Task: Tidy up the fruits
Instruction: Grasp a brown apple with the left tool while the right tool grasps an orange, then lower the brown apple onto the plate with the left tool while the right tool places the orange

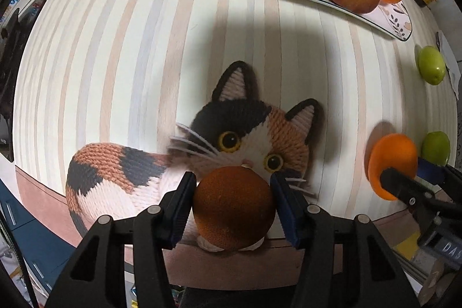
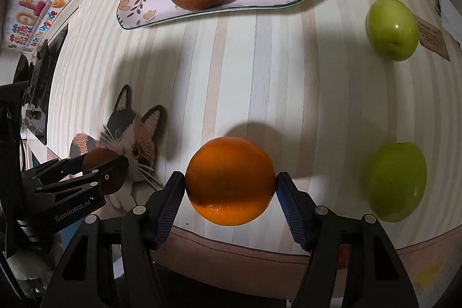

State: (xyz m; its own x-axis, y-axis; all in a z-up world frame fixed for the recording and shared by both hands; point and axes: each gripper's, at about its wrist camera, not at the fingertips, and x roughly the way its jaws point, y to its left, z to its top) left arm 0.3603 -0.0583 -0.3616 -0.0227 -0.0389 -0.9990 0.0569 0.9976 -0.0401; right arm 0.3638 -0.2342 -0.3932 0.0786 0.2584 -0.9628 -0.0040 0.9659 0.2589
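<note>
Now | left gripper (image 1: 233, 199) clamps round matte brown fruit (image 1: 233, 207) | right gripper (image 2: 230, 186) clamps glossy dimpled orange (image 2: 230, 181)

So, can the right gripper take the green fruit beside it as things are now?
Probably not yet: the right gripper is shut on an orange. The nearer green fruit lies uncovered on the table, so the way looks free otherwise.

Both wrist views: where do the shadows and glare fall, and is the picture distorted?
Left wrist view: gripper shadow darkens the held brown fruit; cloth stripes bow from fisheye. Right wrist view: held orange casts a shadow behind it; glare spot on the far green fruit.
</note>
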